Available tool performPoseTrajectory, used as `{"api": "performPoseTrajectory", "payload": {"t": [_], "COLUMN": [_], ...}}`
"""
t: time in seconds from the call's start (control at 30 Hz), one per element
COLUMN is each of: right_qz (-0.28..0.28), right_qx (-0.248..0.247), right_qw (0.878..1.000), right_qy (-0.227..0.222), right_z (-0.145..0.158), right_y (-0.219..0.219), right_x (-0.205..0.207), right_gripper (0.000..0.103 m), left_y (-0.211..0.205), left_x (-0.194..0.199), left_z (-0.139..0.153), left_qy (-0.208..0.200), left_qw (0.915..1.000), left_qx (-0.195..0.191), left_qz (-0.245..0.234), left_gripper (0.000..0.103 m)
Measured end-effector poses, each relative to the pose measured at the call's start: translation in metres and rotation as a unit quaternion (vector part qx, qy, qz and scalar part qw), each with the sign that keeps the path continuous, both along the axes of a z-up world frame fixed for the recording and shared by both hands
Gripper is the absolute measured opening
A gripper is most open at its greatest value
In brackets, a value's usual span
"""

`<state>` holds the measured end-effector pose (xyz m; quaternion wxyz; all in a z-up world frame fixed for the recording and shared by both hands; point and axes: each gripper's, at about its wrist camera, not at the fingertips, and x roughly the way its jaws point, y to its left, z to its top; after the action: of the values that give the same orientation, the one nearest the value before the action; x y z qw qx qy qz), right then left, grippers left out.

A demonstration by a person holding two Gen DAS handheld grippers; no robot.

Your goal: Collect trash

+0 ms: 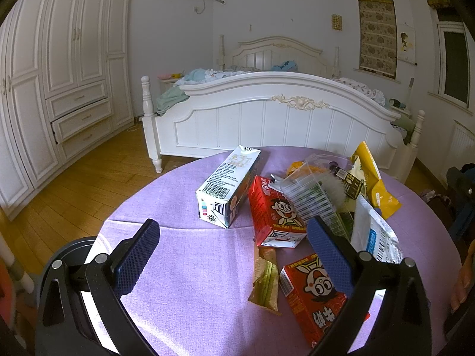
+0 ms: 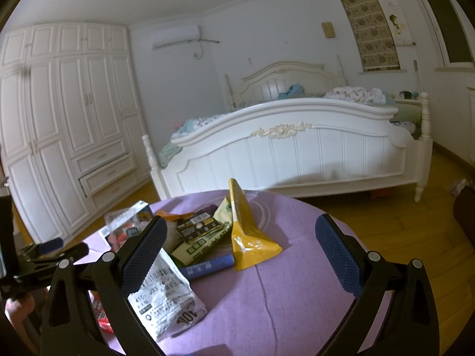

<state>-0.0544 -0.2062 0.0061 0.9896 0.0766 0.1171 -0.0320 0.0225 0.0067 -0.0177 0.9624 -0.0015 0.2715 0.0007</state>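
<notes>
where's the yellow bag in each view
Left wrist: the yellow bag is at the far right of the trash pile, upright behind the white pouch.
Right wrist: the yellow bag stands mid-frame between the open fingers, right of the dark packet.
Shared landmark: the white bed footboard behind the purple table.

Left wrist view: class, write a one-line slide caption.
Open left claw hovers over a purple table strewn with milk cartons and wrappers, bed behind.
</notes>
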Motion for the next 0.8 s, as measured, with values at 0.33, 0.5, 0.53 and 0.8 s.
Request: {"api": "performPoseTrajectory", "payload": {"t": [0.33,0.5,0.53,0.8], "right_qz": [0.010,0.048,0.055,0.093], "right_qx": [0.030,0.040,0.035,0.025], "right_qw": [0.999,0.995,0.994,0.978], "right_qy": [0.024,0.072,0.087,0.184], "right_z": [-0.003,0.003,0.006,0.015], "right_y": [-0.008,-0.020,-0.022,-0.022], "right_x": [0.009,0.034,0.044,0.132], "right_gripper": [0.099,0.099,0.098,0.075], "left_y": [0.014,0.040,0.047,0.060], "left_x": [-0.001,0.011,0.018,0.095], "left_z": [0.001,0.010,0.014,0.019], "left_qy": [0.001,0.012,0.018,0.089], "left_qw": [0.9993,0.9988,0.9986,0.9921], "left_qx": [-0.037,-0.041,-0.042,-0.048], "left_qz": [-0.008,-0.023,-0.026,-0.074], "left_gripper": [0.098,0.098,0.098,0.098]}}
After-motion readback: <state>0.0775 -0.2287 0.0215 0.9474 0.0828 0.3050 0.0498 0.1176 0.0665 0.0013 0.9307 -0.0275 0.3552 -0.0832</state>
